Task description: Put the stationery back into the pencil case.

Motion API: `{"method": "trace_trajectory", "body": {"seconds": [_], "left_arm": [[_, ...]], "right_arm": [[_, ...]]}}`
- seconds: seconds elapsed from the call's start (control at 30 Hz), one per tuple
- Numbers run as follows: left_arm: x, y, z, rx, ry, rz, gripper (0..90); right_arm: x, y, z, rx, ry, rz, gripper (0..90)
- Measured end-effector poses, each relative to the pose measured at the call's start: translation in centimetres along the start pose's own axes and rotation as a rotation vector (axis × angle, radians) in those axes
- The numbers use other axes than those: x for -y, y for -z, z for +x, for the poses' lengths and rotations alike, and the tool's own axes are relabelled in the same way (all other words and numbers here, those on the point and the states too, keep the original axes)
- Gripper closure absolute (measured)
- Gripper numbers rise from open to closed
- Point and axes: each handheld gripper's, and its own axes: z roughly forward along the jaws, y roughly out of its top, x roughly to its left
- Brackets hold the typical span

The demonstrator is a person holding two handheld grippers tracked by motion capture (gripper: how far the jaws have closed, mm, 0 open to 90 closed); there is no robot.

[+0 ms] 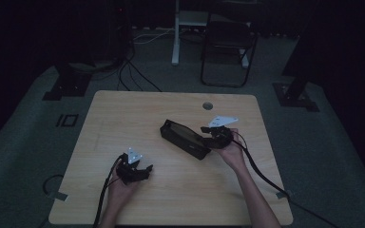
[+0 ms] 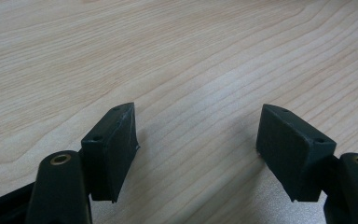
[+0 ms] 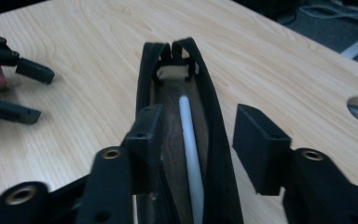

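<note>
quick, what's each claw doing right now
left claw: open, nothing between its jaws, just above the table.
right claw: open, jaws straddling one wall of the black pencil case, not pressing it.

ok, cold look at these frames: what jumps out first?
The open black pencil case lying at an angle mid-table, with a white pen inside along its length. The right gripper sits at its near end, jaws open astride one wall of the case, not clamped. The left gripper rests open over bare wooden table, well apart from the case.
</note>
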Motion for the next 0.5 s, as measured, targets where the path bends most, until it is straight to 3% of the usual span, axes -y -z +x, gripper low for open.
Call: {"method": "trace_trajectory", "body": {"seconds": [0.1, 0.5], "left_arm": [[0.0, 0.0, 0.0, 0.000, 0.001, -0.002, 29.4], [0.0, 0.0, 0.0, -0.001, -0.002, -0.002, 29.3]], "right_arm": [[0.1, 0.6, 0.1, 0.020, 0.014, 0.034, 46.1], [2.0, 3.5, 0.3, 0.069, 0.000, 0.015, 39.9]]}}
